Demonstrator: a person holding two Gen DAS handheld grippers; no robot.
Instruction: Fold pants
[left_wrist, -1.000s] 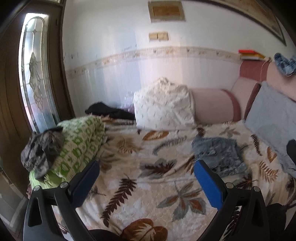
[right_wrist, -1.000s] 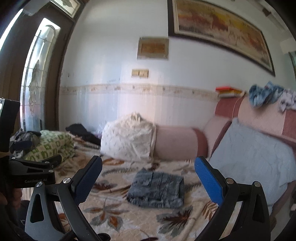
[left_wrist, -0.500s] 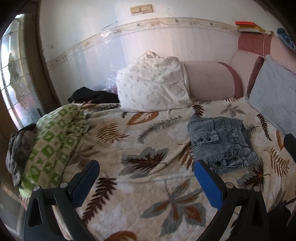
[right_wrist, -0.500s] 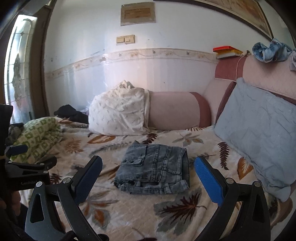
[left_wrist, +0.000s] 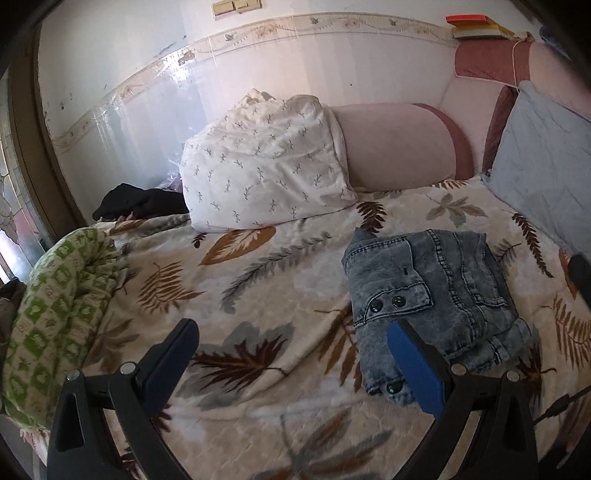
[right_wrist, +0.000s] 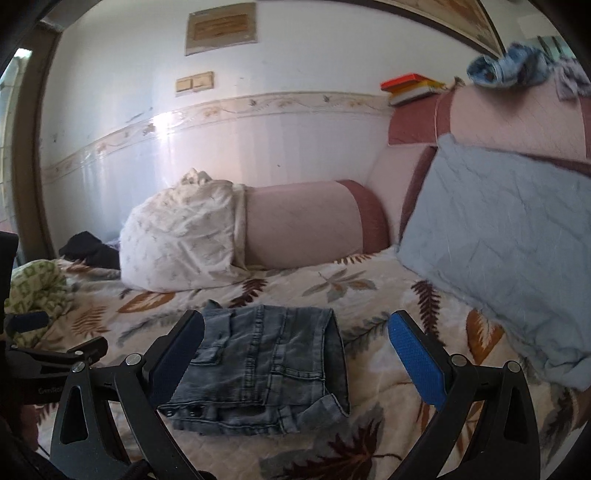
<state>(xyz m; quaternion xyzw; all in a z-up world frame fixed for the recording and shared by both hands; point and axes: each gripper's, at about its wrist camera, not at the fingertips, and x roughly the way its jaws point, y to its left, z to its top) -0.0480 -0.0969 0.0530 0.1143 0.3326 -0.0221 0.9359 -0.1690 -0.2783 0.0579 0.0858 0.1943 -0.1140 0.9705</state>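
A folded pair of grey-blue denim pants (left_wrist: 436, 295) lies flat on the leaf-patterned bedspread (left_wrist: 258, 295). In the right wrist view the pants (right_wrist: 266, 369) lie directly ahead, between my fingers. My left gripper (left_wrist: 295, 354) is open and empty, hovering over the bedspread just left of the pants; its right pad (left_wrist: 413, 373) overlaps the pants' near corner in view. My right gripper (right_wrist: 295, 354) is open and empty, just above the pants' near edge. The left gripper also shows at the left edge of the right wrist view (right_wrist: 48, 354).
A white patterned pillow (left_wrist: 266, 170) and a pink bolster (left_wrist: 399, 144) lie against the far wall. A blue-grey pillow (right_wrist: 498, 240) leans at the right. A green patterned blanket roll (left_wrist: 55, 302) and dark clothing (left_wrist: 140, 199) sit at the left.
Both grippers have tilted down and moved closer to the bed. The folded pants now appear larger and nearer in both views. Both stay open.
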